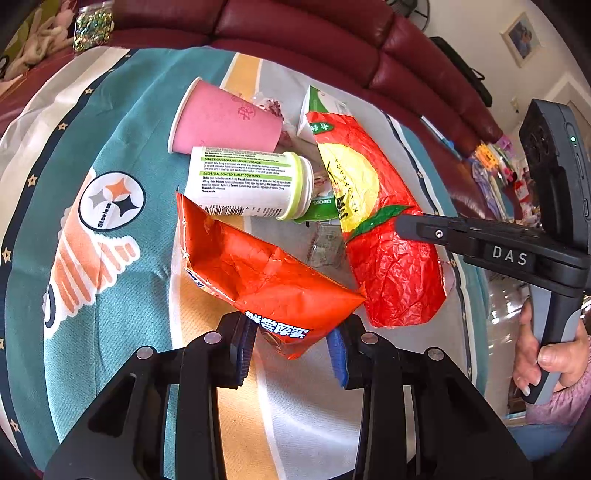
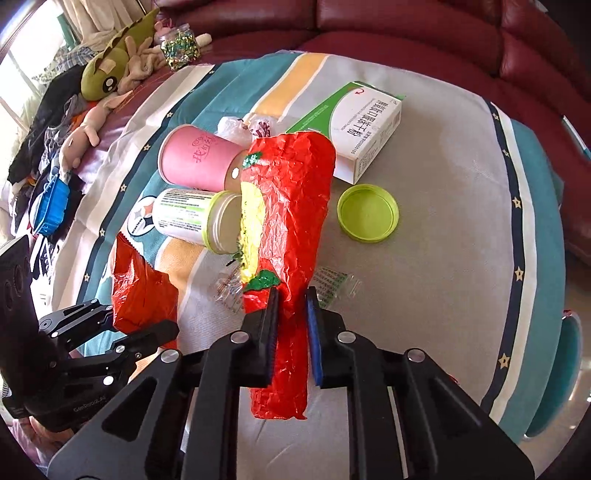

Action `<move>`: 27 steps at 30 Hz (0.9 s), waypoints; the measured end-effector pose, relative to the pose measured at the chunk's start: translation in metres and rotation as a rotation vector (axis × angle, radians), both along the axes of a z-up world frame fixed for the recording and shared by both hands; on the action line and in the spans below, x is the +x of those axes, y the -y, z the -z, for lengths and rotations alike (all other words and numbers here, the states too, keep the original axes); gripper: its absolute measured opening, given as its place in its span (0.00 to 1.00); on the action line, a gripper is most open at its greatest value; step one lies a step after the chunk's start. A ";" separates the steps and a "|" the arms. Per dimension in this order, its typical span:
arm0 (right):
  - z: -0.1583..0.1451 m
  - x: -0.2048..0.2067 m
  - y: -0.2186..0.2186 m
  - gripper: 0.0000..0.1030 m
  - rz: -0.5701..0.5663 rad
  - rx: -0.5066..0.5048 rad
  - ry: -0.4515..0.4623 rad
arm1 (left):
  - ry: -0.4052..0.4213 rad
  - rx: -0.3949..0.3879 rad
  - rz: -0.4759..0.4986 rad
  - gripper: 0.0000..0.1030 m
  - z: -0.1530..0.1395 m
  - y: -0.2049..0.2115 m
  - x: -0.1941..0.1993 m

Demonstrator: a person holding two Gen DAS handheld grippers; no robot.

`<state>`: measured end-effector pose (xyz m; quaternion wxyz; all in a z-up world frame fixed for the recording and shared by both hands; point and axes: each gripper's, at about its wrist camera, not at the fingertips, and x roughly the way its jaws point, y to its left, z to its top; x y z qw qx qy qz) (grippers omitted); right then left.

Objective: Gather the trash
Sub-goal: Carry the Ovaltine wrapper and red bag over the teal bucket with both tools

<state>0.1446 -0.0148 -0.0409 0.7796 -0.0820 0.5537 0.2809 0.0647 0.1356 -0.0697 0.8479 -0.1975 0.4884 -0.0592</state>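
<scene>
- A teal, white and yellow striped cloth with a sports logo (image 1: pixel 110 203) covers the table, with a dark red leather sofa (image 2: pixel 406 33) behind it.
- A crinkled red wrapper with a yellow patch (image 2: pixel 291 206) stands lifted off the cloth, pinched in the right gripper (image 2: pixel 291 332), whose jaws are narrow and closed on its lower part.
- A torn orange snack bag (image 1: pixel 273 273) is clamped by its corner in the left gripper (image 1: pixel 291 350).
- A white and green cardboard medicine box (image 2: pixel 365 136) lies behind the wrapper.
- A pink paper cup (image 1: pixel 225 122) lies on its side, touching a white plastic pill bottle with green rim (image 1: pixel 247 184).
- A lime green plastic lid (image 2: pixel 367 212) rests open side up near the box.
</scene>
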 end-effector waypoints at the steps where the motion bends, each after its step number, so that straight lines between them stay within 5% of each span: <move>1: -0.004 -0.001 0.003 0.12 -0.001 0.017 -0.007 | 0.007 0.004 -0.001 0.34 -0.003 0.000 -0.001; 14: -0.050 0.000 0.089 0.12 0.167 0.136 0.048 | 0.072 0.029 0.115 0.34 -0.043 0.047 0.019; 27: -0.059 -0.002 0.265 0.12 0.486 0.210 0.092 | 0.117 0.064 0.435 0.34 -0.065 0.211 0.079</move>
